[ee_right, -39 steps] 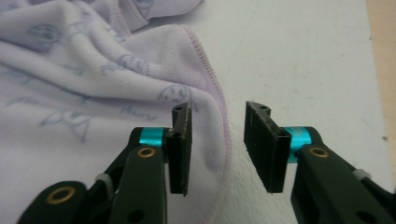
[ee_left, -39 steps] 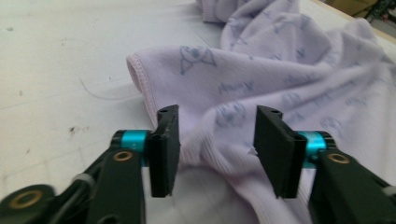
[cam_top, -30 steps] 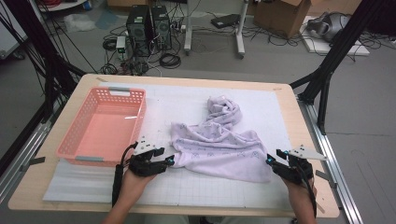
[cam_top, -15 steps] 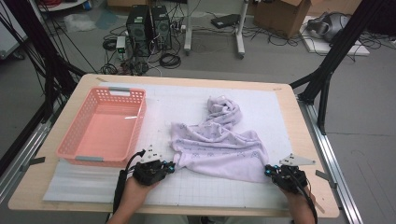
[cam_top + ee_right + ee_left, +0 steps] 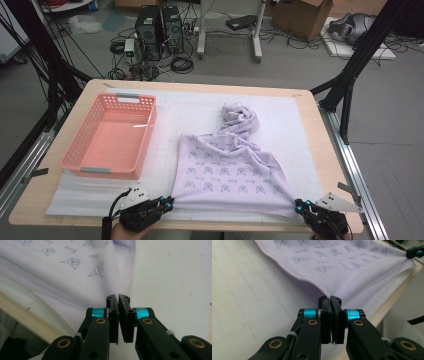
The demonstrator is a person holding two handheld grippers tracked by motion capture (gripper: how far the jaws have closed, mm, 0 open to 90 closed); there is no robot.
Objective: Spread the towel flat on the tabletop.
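Your left gripper [image 5: 169, 202] pinched on near-left corner of lilac towel [image 5: 227, 172], jaws pressed together on hem. Your right gripper [image 5: 299, 205] clamped same way on near-right corner. Towel on white mat [image 5: 185, 112], near edge stretched taut between your two grippers along table [image 5: 320, 135] front edge, printed face up. Far part of towel bunched in crumpled heap toward table middle. Pink basket [image 5: 111, 135] sits left of towel, apart from it, well clear of both grippers.

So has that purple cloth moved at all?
Yes. The cloth has been pulled toward the table's near edge, its front now stretched flat alongside the basket.
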